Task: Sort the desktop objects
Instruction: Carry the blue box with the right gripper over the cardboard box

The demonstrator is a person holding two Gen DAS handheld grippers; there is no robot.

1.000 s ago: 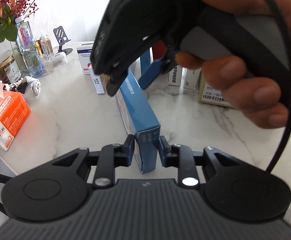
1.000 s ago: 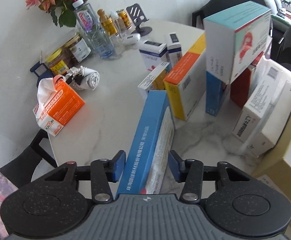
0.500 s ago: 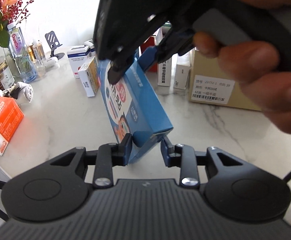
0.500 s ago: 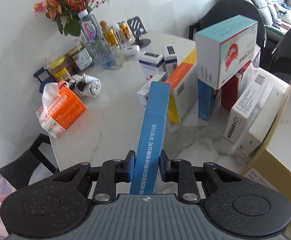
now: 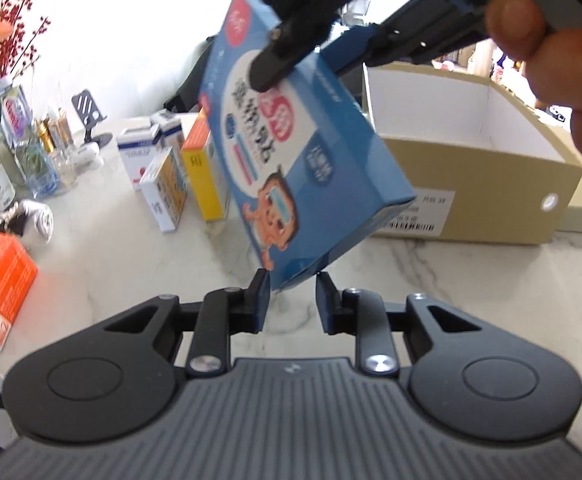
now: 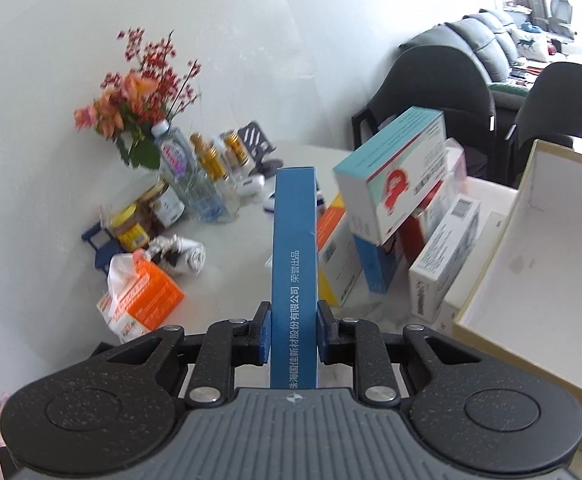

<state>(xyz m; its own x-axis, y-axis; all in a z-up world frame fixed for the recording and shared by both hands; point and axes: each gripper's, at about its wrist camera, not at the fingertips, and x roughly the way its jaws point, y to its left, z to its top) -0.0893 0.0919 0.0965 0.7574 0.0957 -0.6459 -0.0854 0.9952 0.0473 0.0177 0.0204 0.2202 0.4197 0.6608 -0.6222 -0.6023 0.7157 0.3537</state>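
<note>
A flat blue box (image 6: 293, 264) with a cartoon figure on its face (image 5: 291, 152) hangs tilted above the marble table, and my right gripper (image 6: 293, 332) is shut on its long edges. In the left wrist view that right gripper (image 5: 311, 64) comes in from the top, held by a hand (image 5: 551, 40). My left gripper (image 5: 293, 300) sits just under the box's lower corner, open, with bare marble showing between its fingers. An open cardboard carton (image 5: 471, 200) stands to the right, its white inside (image 6: 539, 264) showing.
Several small boxes (image 5: 203, 176) stand or lean behind the blue box, a teal-topped one (image 6: 395, 176) stacked highest. An orange tissue pack (image 6: 147, 300), rolled cloth, jars, bottles (image 6: 175, 168) and flowers line the left. Dark chairs (image 6: 443, 92) stand beyond the table.
The right gripper closed on the blue box, then lifted and tilted it up toward the carton. The box has risen out of the left gripper's fingers.
</note>
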